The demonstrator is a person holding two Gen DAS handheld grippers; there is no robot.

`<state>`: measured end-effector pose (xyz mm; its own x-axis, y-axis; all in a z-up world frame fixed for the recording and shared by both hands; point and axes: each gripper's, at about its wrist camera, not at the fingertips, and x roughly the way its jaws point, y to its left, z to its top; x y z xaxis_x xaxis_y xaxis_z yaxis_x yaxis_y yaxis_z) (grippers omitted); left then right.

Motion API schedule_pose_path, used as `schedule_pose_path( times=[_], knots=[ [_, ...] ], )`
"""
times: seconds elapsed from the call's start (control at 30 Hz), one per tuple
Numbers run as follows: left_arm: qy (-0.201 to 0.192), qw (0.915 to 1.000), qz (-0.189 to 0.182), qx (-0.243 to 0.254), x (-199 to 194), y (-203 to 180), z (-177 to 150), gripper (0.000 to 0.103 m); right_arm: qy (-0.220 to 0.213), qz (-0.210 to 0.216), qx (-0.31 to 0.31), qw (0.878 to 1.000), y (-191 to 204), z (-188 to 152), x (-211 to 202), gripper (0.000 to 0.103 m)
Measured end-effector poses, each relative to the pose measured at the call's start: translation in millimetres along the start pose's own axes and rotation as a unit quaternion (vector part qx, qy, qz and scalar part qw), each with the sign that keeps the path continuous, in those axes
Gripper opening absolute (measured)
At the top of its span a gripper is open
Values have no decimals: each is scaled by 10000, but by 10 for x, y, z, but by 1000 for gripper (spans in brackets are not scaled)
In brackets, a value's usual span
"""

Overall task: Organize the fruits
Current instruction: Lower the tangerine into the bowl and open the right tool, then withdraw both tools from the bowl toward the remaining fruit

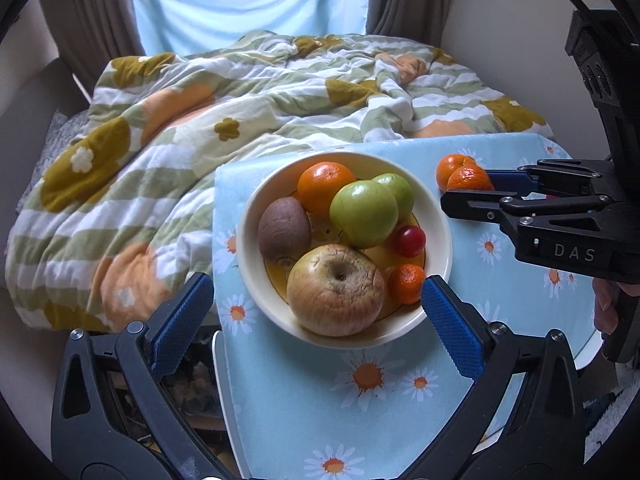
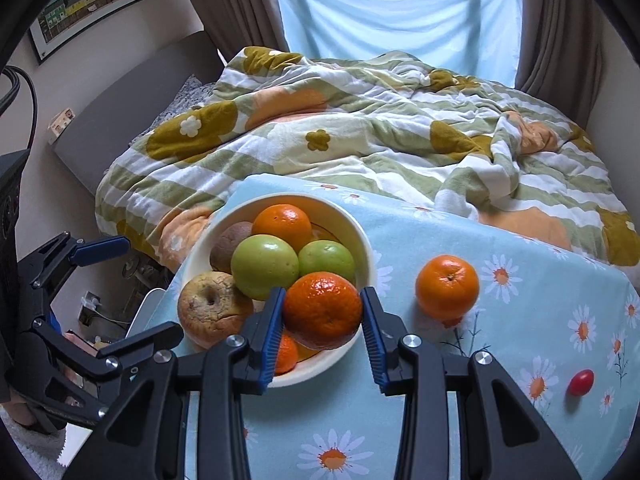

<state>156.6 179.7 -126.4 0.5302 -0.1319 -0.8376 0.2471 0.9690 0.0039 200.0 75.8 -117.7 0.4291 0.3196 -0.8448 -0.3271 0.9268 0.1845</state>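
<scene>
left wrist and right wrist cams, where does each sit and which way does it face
Left wrist: rides the open left tool, looking down and forward over the bowl toward the bed; the right tool enters from the right.
Right wrist: rides the right tool, shut on a mandarin beside the bowl; the left tool shows at left.
Shared: bowl, daisy tablecloth, quilt.

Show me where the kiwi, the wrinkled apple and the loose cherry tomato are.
kiwi [image 1: 284, 228]: left wrist view, middle of skin.
wrinkled apple [image 1: 336, 290]: left wrist view, beside stem hollow.
loose cherry tomato [image 2: 581, 382]: right wrist view, centre.
</scene>
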Motion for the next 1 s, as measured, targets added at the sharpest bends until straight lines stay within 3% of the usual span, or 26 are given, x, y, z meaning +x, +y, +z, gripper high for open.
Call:
schedule_pose_path(
  times=[0.2, 0.5, 0.57, 0.63, 0.67, 1.0],
  knots=[
    [179, 9993, 121, -310, -28, 117, -259, 103, 311, 206, 42, 9993, 132, -74, 287, 35],
    [239, 9985, 290, -405, -47, 168, -397, 103, 345, 218, 44, 9992, 209, -102, 437, 36],
    [247, 9984, 291, -423, -51, 169, -415, 103, 300, 261, 53, 9992, 212, -110, 429, 52],
    [260, 9983, 279, -448, -51, 167, -428, 103, 188, 242, 21, 9995, 210, -116, 397, 87],
    [268, 9982, 264, -463, -52, 163, -435, 103, 112, 239, 6, 9997, 207, -119, 377, 92],
    [186, 9989, 195, -386, -153, 25, -345, 103, -185, 20, 247, 9995, 53, -119, 140, 95]
  ],
)
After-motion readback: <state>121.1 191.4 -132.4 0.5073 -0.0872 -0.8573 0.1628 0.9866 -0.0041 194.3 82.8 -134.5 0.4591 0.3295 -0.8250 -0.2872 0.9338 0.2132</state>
